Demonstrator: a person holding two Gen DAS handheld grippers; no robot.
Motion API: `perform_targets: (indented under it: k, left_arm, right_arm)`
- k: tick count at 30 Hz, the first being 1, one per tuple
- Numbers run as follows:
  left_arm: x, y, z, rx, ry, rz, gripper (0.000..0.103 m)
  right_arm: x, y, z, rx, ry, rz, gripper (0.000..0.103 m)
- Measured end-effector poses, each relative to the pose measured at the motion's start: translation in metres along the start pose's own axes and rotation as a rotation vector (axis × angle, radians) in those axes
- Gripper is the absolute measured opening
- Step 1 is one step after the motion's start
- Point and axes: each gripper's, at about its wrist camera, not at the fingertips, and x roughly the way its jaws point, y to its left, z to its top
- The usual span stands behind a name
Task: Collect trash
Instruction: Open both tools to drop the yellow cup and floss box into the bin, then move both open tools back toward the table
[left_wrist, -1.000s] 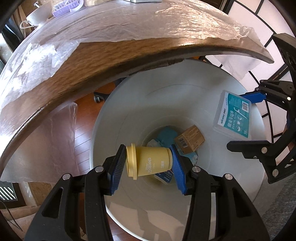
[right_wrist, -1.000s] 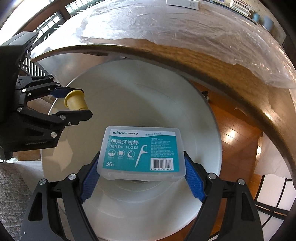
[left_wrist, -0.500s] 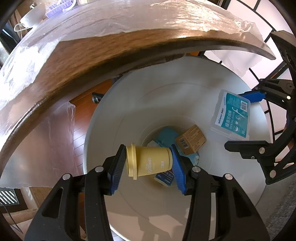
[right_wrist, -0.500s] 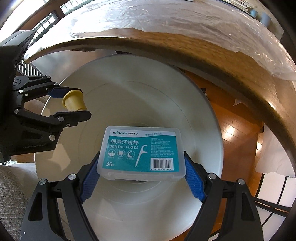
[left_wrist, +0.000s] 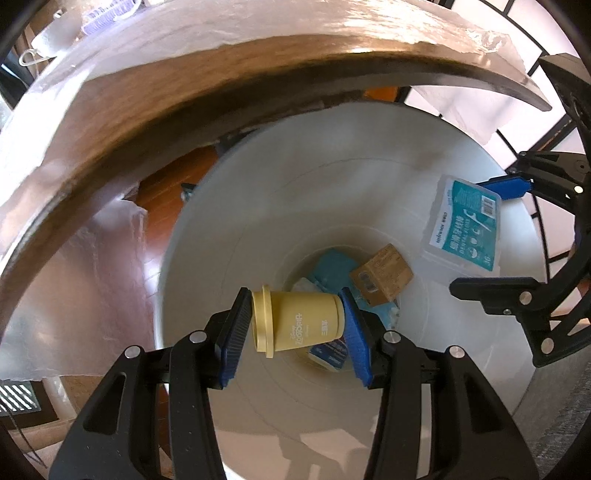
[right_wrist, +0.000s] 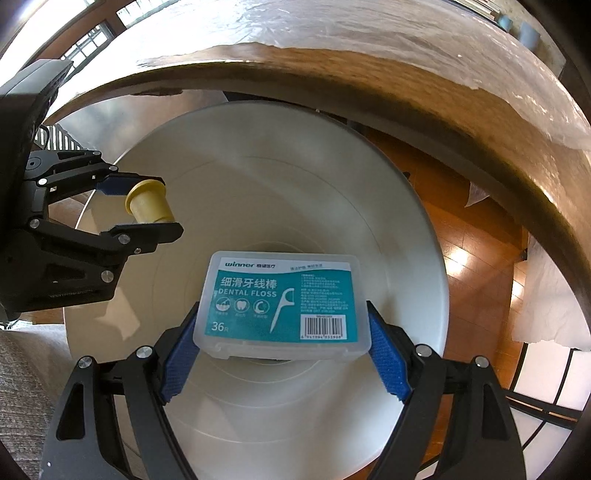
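Since the left gripper (left_wrist: 295, 325) is opening around the light, stiff yellow cup (left_wrist: 299, 325) above the white bin (left_wrist: 461, 387), the right gripper (right_wrist: 282, 332), at 3 o'clock, pinches the slick rigid dental floss box (right_wrist: 282, 302) by its short ends.

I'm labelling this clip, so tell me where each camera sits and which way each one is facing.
Left wrist: on the left hand-held gripper, looking steeply down into the white bin; its jaws, now opening, flank a yellow cup.
Right wrist: on the right hand-held gripper, also facing down into the bin, clamping a dental floss box.
Shared: bin, cup, floss box, wooden table edge; each view shows the other gripper.
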Motion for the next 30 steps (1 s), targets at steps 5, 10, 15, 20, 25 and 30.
perform_targets:
  k: [5,10,15,20,25,30]
  left_arm:
    - [-0.006,0.003,0.001,-0.027,-0.013,0.0,0.073]
    - [-0.041,0.007,-0.001,-0.034,-0.056,-0.017,0.073]
    - [-0.129,0.018,0.016,-0.015,-0.267,-0.039,0.093]
    - [-0.164,0.054,0.06,-0.106,-0.439,0.101,0.099]
    - [-0.149,0.107,0.116,-0.264,-0.473,0.099,0.099]
    - [-0.129,0.144,0.172,-0.339,-0.457,0.097,0.099]
  right_arm:
    - [-0.013,-0.01,-0.003,0.032,-0.014,-0.019,0.091]
    - [-0.056,-0.015,-0.01,0.044,-0.071,-0.001,0.091]
    - [-0.131,-0.011,0.004,-0.008,-0.265,-0.028,0.095]
    - [-0.146,-0.035,0.054,0.08,-0.391,-0.068,0.099]
    - [-0.127,-0.043,0.114,0.074,-0.436,-0.118,0.098]
    - [-0.108,-0.043,0.156,0.047,-0.428,-0.149,0.097]
